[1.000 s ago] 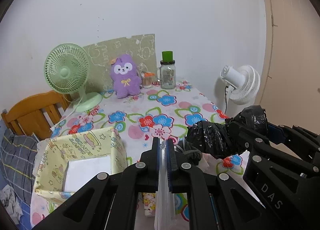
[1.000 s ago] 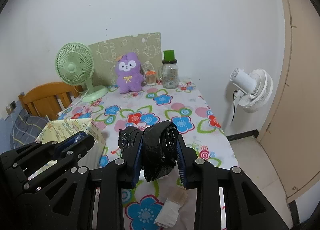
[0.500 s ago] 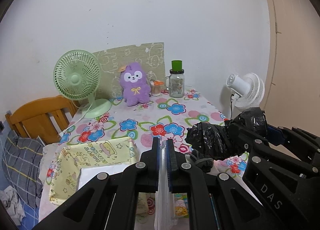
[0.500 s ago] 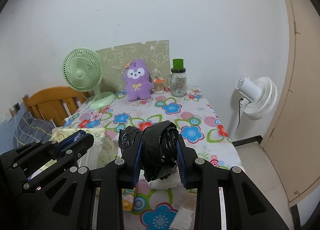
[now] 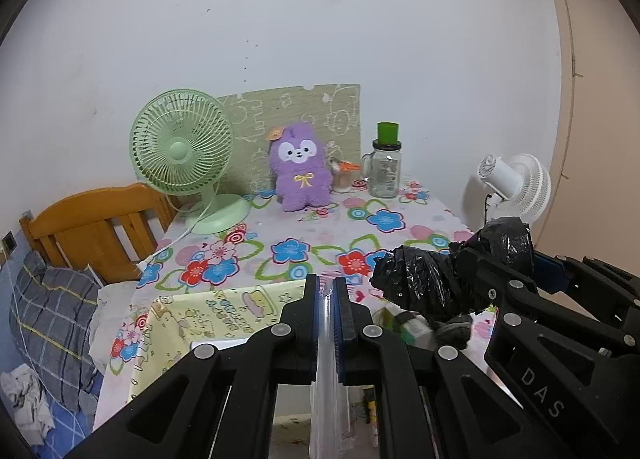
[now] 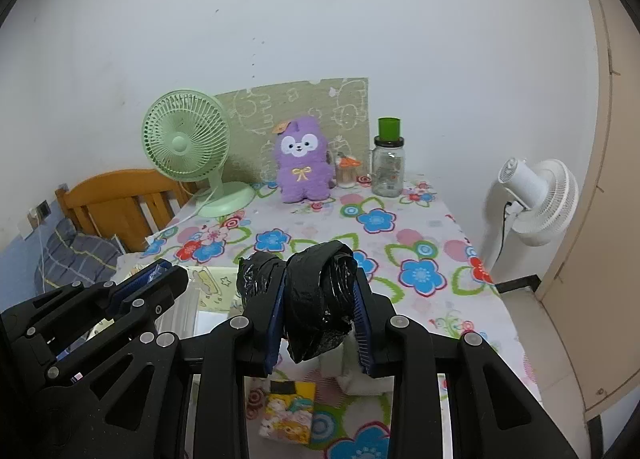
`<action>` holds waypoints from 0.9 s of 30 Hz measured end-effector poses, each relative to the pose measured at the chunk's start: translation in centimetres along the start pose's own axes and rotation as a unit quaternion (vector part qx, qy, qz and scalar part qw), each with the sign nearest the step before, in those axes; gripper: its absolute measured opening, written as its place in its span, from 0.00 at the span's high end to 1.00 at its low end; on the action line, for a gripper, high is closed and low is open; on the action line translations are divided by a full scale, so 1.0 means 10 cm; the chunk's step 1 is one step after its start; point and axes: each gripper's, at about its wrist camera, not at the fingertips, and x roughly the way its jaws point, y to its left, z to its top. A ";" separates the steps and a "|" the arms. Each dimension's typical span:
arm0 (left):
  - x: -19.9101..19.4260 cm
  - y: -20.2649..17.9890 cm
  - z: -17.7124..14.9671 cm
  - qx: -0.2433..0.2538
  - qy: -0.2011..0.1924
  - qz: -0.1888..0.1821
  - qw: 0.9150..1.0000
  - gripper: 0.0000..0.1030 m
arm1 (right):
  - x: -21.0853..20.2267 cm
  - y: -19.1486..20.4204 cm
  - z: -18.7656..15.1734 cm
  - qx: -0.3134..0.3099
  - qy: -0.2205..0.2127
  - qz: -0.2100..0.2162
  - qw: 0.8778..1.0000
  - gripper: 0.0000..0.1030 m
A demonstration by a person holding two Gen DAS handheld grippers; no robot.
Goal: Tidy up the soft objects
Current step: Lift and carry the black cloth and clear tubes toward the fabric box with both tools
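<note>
My left gripper (image 5: 329, 284) is shut on a thin clear plastic bag (image 5: 329, 399) that hangs down between its pads. It hovers over the near side of a yellow patterned fabric box (image 5: 224, 311) on the flowered table (image 5: 320, 235). My right gripper (image 6: 320, 279) is shut on a crumpled roll of black plastic bag (image 6: 320, 299), held above the table's near edge. From the left wrist view, that black bag (image 5: 424, 283) sits to the right of the box. A purple plush toy (image 6: 304, 161) sits upright at the far edge of the table.
A green desk fan (image 5: 182, 151), a glass jar with a green lid (image 5: 386, 167) and a small jar stand at the back. A tissue pack (image 6: 286, 413) and a white cloth (image 6: 362, 379) lie under my right gripper. A white fan (image 6: 536, 195) stands right, a wooden headboard (image 5: 92, 223) left.
Both grippers have drawn back from the far wall toward the table's near edge, keeping their holds. The tissue pack and white cloth have come into the right wrist view.
</note>
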 end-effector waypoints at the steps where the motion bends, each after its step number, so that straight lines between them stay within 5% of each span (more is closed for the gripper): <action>1: 0.02 0.04 0.00 -0.002 0.001 0.001 1.000 0.97 | 0.03 0.03 0.01 -0.001 0.001 0.001 1.000 0.67; 27: 0.51 0.76 -0.16 -0.020 0.041 0.026 0.999 0.96 | 0.65 0.76 0.07 -0.036 0.040 0.025 0.998 0.67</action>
